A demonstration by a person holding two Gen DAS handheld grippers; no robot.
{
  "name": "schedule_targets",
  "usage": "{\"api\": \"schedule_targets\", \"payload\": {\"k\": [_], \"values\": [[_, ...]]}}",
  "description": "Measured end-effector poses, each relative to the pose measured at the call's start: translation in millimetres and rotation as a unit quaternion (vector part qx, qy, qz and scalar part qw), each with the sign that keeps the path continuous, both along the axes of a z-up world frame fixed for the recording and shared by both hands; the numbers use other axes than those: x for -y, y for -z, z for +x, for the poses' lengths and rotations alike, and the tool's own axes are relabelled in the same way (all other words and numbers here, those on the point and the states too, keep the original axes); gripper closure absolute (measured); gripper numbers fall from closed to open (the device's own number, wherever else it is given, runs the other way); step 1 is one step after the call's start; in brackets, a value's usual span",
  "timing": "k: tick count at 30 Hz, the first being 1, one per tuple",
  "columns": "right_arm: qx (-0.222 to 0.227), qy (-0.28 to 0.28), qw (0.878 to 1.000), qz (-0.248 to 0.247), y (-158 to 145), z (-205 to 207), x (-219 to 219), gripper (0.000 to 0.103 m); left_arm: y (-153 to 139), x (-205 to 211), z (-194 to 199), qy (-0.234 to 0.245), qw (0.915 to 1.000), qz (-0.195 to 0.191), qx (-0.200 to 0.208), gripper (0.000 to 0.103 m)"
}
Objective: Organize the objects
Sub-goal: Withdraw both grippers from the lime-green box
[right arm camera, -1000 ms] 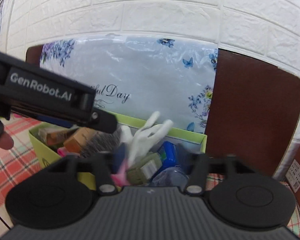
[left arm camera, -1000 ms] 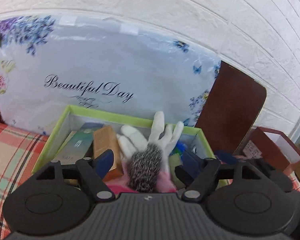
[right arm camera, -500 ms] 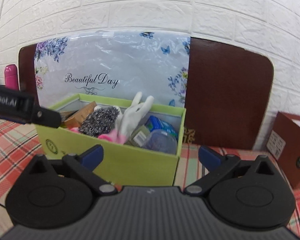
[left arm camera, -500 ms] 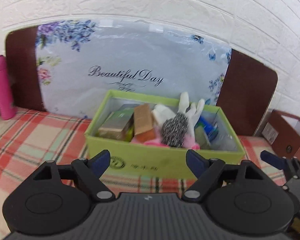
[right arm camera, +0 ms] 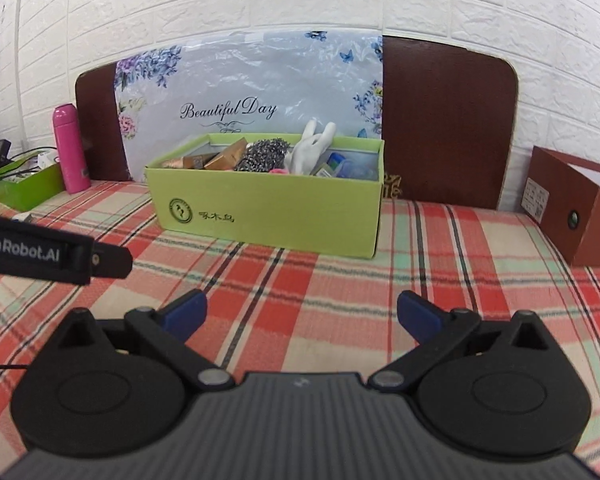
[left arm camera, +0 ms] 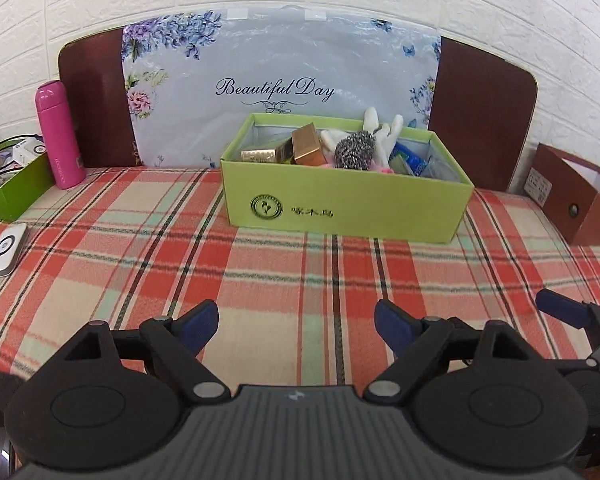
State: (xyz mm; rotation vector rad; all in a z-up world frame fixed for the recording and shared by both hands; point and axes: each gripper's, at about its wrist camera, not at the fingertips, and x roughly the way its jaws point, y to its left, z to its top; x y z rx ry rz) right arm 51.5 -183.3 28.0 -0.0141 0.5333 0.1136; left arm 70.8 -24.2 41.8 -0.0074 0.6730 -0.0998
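Left wrist view: both the left hand-held gripper (left arm camera: pixel 296 322) and right hand-held gripper (right arm camera: pixel 302 314) spread empty before the green box (left arm camera: pixel 340 204).

The left gripper (left arm camera: pixel 296 322) and right gripper (right arm camera: pixel 302 314) have black bodies, round black discs, silver screws, ribbed grey middle and blue fingertips (right arm camera: pixel 416 314).

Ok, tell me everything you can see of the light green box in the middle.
The light green box looks like cardboard: rectangular, open-topped, no lid in view, pale lining, a round dark logo and printed characters on its front. It sits upright on the plaid cloth, before the floral bag. Inside, piled above the rim: small cartons, a steel scourer, a white glove. Neither gripper touches it.
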Motion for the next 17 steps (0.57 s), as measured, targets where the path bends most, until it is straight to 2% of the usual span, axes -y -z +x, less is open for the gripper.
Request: {"api": "schedule_targets", "payload": {"k": [7,17], "values": [[-0.003,0.01,1.0,0.011,-1,-28,3,0.0,-1,-9,-24,-0.007,1.0,0.005,-0.002,0.015],[0.008,0.008,1.0,0.011,-5,-46,-5,0.0,-1,-15,-46,-0.003,0.9999,0.005,0.009,0.015]]}}
